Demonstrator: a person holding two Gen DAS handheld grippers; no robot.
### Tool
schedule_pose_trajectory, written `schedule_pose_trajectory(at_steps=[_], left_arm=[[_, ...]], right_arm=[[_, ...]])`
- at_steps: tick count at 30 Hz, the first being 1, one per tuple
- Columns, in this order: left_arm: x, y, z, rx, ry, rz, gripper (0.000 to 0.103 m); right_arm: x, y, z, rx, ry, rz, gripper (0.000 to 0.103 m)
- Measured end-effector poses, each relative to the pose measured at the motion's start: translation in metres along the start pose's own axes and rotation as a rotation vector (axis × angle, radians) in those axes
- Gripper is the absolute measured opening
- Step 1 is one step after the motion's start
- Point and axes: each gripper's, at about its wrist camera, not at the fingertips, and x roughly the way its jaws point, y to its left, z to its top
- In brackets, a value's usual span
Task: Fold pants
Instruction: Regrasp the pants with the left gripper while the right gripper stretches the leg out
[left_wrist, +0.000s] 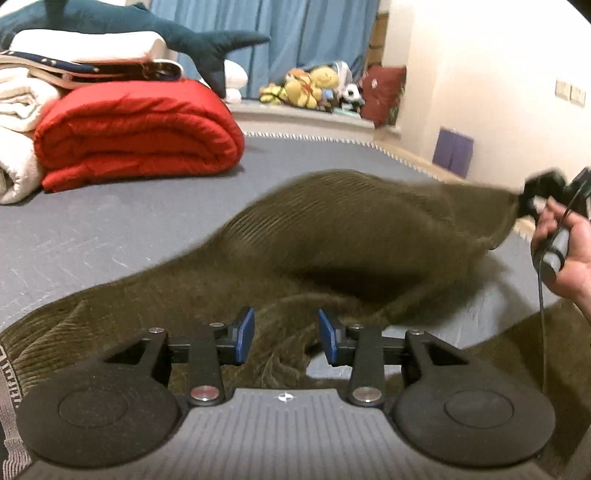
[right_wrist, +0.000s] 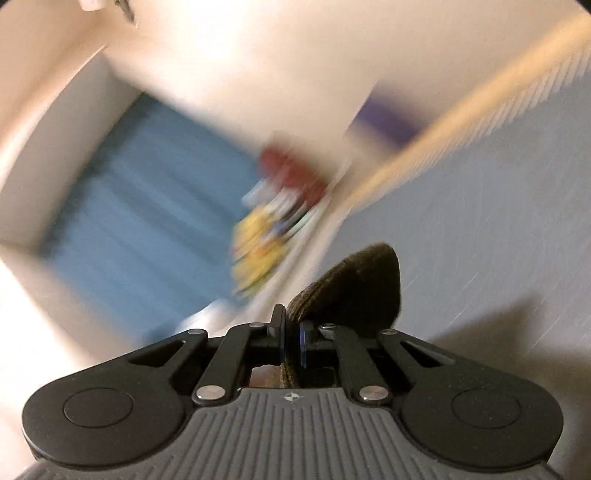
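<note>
**Two wrist views over the bed**

The left wrist view is taken from just behind the left claw (left_wrist: 286, 336), angled downward and close over the olive pants (left_wrist: 332, 236), with the grey bed (left_wrist: 110, 229) and the blue curtains (left_wrist: 295, 44) seen beyond. The right wrist view is set behind the right claw (right_wrist: 291, 341), rolled sideways and heavily blurred. The curtains, the pile of soft toys (left_wrist: 310, 86), the bed and the pants are shared by both.

The bed (left_wrist: 129, 221) lies bare between the pants (left_wrist: 332, 240) and the far left red quilt (left_wrist: 140, 133); towels (left_wrist: 18, 110) crowd that corner too.
</note>
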Motion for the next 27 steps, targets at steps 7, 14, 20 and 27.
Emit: schedule_pose_trajectory(at_steps=[7,14,20,27], left_arm=[[0.047,-0.005,-0.02,0.088,0.105,0.006,0.059],[0.083,-0.01,-0.029,0.124,0.129,-0.028,0.074],[0.099,-0.021,-0.041,0.291,0.148,0.037,0.035],[0.091,-0.02,-0.03,0.329,0.163,0.015,0.021]], right_arm=[[0.05,-0.099,-0.033,0.086,0.19,-0.335,0.028],[0.065,-0.118,-0.029,0.143,0.187,-0.274,0.041],[0.066,-0.138,-0.018,0.197,0.228,-0.235,0.041],[0.097,-0.107,0.025,0.066,0.301,-0.18,0.011]])
